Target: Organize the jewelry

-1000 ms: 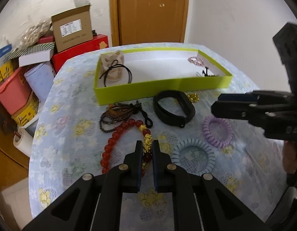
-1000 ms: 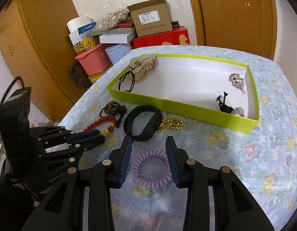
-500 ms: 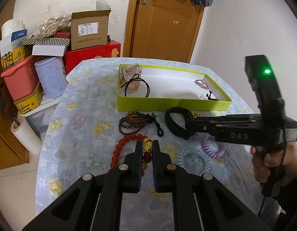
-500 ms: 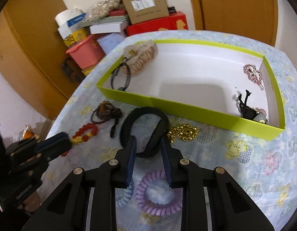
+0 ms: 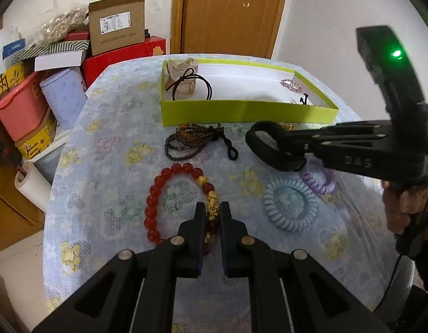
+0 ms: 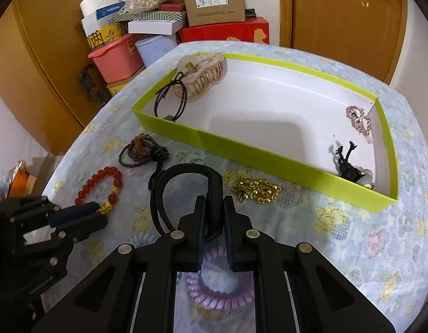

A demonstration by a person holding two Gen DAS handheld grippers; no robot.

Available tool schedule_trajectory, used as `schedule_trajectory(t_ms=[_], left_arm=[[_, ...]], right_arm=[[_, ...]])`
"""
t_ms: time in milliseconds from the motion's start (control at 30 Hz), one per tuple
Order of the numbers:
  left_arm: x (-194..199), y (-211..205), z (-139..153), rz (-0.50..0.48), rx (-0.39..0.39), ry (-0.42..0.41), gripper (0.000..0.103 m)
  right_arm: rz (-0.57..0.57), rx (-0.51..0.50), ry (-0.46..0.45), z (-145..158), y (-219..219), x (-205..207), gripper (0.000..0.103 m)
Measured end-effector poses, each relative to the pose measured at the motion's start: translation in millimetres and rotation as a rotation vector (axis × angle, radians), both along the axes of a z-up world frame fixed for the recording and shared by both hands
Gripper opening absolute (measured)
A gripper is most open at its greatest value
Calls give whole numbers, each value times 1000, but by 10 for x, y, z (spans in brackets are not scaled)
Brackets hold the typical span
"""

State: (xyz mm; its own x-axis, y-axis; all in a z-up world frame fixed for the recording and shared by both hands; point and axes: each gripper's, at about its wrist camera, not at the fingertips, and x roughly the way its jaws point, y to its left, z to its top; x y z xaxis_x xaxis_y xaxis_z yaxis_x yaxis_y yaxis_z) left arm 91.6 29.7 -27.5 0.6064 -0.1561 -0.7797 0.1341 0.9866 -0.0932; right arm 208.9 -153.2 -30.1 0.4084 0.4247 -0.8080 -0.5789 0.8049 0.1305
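Note:
My left gripper (image 5: 212,211) is shut on the red bead bracelet (image 5: 158,197) at its gold charm. My right gripper (image 6: 214,205) is shut on the black band bracelet (image 6: 169,183); it also shows in the left wrist view (image 5: 269,149). The green tray (image 6: 241,149) holds a beige hair claw (image 6: 202,75), a black hair tie (image 6: 169,102), a pink clip (image 6: 358,119) and a black clip (image 6: 347,163). On the table lie a dark bead necklace (image 6: 141,149), a gold chain (image 6: 255,191), a purple coil tie (image 6: 219,291) and a blue coil tie (image 5: 290,205).
The round table has a flowered cloth (image 5: 103,166). Boxes (image 5: 116,30), a pink bin (image 5: 19,105) and a paper roll (image 5: 30,183) crowd the floor at the left. A wooden door (image 5: 230,11) stands behind.
My right gripper has moved forward over the purple coil tie and shut on the black band. My left gripper has kept its hold on the red bracelet.

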Motion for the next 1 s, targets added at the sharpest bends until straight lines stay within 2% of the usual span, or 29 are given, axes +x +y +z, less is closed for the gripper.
schedule_trajectory(t_ms=[133, 233, 367, 633, 1000], left_arm=[[26, -119, 9, -32, 92, 26, 10], [71, -130, 22, -29, 98, 41, 10], [52, -73, 36, 15, 61, 37, 9], [-93, 45, 312, 77, -56, -58, 9], [-128, 79, 711, 87, -170, -121, 9]], right_arm=[[9, 7, -46, 126, -45, -102, 12], [7, 19, -65, 196, -90, -167, 12], [3, 42, -79, 271, -197, -241, 12], [-26, 94, -110, 437, -496, -362, 12], [-58, 143, -118, 530, -753, -437, 12]])
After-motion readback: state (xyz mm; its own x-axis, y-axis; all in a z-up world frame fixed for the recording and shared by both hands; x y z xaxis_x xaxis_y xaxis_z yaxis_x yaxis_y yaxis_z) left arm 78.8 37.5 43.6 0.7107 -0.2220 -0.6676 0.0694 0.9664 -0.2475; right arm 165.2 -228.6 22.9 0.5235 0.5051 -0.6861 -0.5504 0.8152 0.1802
